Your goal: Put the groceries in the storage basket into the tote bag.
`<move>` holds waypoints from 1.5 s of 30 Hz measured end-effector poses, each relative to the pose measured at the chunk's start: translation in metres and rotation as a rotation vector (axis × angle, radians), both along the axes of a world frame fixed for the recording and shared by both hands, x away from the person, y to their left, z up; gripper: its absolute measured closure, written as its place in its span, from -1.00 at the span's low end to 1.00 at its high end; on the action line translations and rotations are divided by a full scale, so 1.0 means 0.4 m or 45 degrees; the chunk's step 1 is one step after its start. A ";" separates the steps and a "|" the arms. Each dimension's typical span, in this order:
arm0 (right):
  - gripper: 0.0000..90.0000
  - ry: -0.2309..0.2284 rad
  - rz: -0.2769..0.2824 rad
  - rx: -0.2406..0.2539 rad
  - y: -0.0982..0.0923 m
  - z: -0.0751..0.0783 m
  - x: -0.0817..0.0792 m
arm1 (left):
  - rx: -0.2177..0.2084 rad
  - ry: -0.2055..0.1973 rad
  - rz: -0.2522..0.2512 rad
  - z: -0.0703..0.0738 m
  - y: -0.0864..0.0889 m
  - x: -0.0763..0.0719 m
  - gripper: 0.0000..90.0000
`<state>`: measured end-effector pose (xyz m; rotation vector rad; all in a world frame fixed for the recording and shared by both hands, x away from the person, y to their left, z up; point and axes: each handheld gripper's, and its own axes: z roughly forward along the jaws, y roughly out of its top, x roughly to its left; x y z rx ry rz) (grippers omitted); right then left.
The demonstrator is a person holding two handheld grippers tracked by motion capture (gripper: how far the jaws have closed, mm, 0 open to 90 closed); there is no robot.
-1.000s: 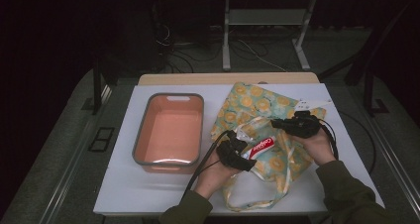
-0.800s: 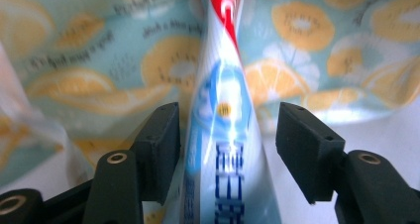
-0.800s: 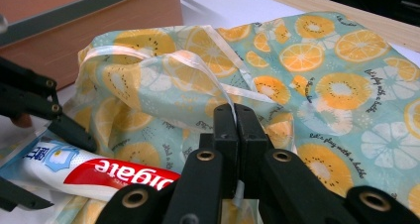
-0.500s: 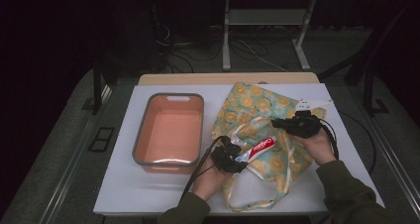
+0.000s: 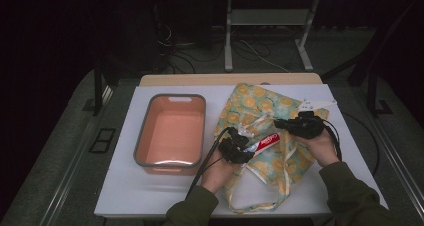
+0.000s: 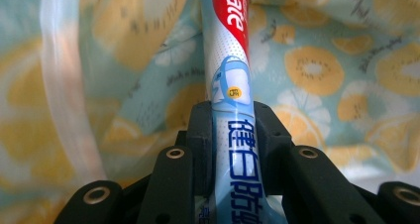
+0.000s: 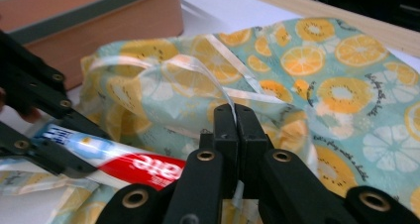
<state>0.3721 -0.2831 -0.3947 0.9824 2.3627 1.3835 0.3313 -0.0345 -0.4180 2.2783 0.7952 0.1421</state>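
Observation:
A red, white and blue toothpaste tube (image 5: pixel 266 143) lies across a citrus-print fabric bag (image 5: pixel 260 103) on the white table. My left gripper (image 5: pixel 246 148) is shut on the tube's lower end; in the left gripper view the tube (image 6: pixel 232 80) rises from between the closed jaws of the left gripper (image 6: pixel 233 122). My right gripper (image 5: pixel 279 122) is shut on the bag's pale strap, which the right gripper view shows as a strap (image 7: pixel 218 87) looping up from its pinched jaws (image 7: pixel 236 119). The tube (image 7: pixel 143 167) points toward them.
A salmon tub with a grey rim (image 5: pixel 170 97) stands left of the bag, close to the left hand. Bare white table (image 5: pixel 150 191) lies in front of the tub. The bag's long handle loop (image 5: pixel 260 206) trails toward the front edge. A desk frame and cables stand beyond the table.
Hardly anything. The left gripper with the tube shifted slightly and came back. The right gripper stayed where it was, still pinching the strap.

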 end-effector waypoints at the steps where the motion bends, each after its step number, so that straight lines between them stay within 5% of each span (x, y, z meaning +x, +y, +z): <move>1: 0.98 -0.003 0.004 0.006 0.001 0.003 -0.001 | -0.007 -0.002 0.007 0.000 -0.007 0.003 0.61; 11: 0.98 -0.029 0.031 0.033 0.009 0.021 -0.010 | -0.047 -0.045 0.056 -0.013 -0.064 0.053 0.62; 20: 0.98 -0.045 0.058 0.060 0.014 0.035 -0.017 | -0.042 -0.137 0.139 -0.028 -0.124 0.105 0.62; 27: 0.98 -0.040 0.059 0.061 0.011 0.034 -0.019 | -0.085 -0.100 0.167 -0.046 -0.137 0.131 0.59; 29: 0.98 -0.041 0.057 0.061 0.009 0.033 -0.018 | -0.052 -0.088 0.149 -0.048 -0.132 0.131 0.56; 32: 0.98 -0.039 0.054 0.058 0.008 0.033 -0.018 | -0.120 -0.082 0.132 -0.037 -0.116 0.122 0.44; 45: 0.98 -0.002 0.036 0.030 0.005 0.018 -0.011 | -0.185 -0.073 0.017 0.017 -0.005 0.011 0.10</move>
